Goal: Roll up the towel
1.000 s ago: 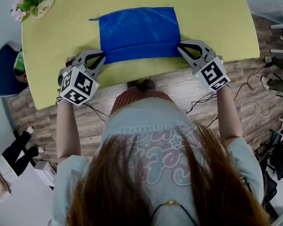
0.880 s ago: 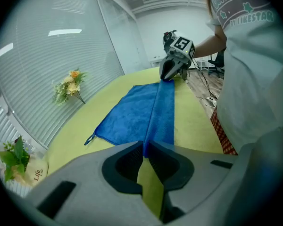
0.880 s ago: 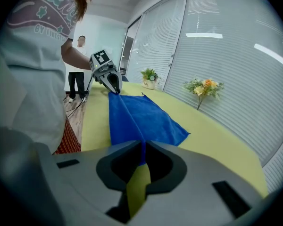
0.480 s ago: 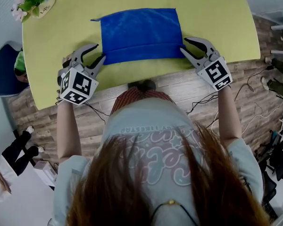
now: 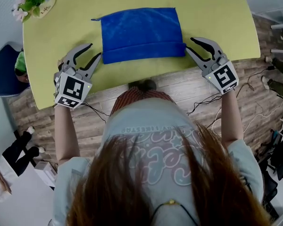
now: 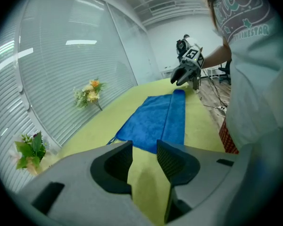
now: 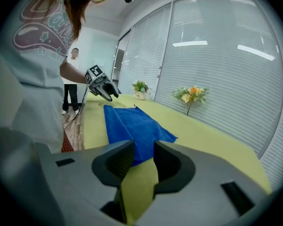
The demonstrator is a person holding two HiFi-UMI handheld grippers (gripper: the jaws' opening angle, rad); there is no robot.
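Note:
A blue towel (image 5: pixel 140 32) lies flat on the yellow-green table (image 5: pixel 217 18), its near edge turned over in a narrow fold (image 5: pixel 144 54). My left gripper (image 5: pixel 94 51) hovers open just off the towel's near left corner, with nothing between its jaws. My right gripper (image 5: pixel 190 44) is off the near right corner, its jaws opening and empty. In the left gripper view the towel (image 6: pixel 153 119) stretches ahead of the left gripper (image 6: pixel 144 149), and the right gripper (image 6: pixel 184 72) shows at its far end. In the right gripper view the towel (image 7: pixel 127 126) lies beyond the right gripper (image 7: pixel 144 149), with the left gripper (image 7: pixel 104 89) past it.
A small flower pot (image 5: pixel 30 1) stands at the table's far left corner. Flowers (image 6: pixel 89 92) stand by the blinds along the window side. The table's near edge meets a wooden floor with cables (image 5: pixel 203 100). A blue chair (image 5: pixel 2 69) is at the left; a person (image 7: pixel 71 79) stands far off.
Both grippers were shut on the towel's near corners; they have let go, opened and drawn back outward and up. The turned-over edge stays lying on the towel.

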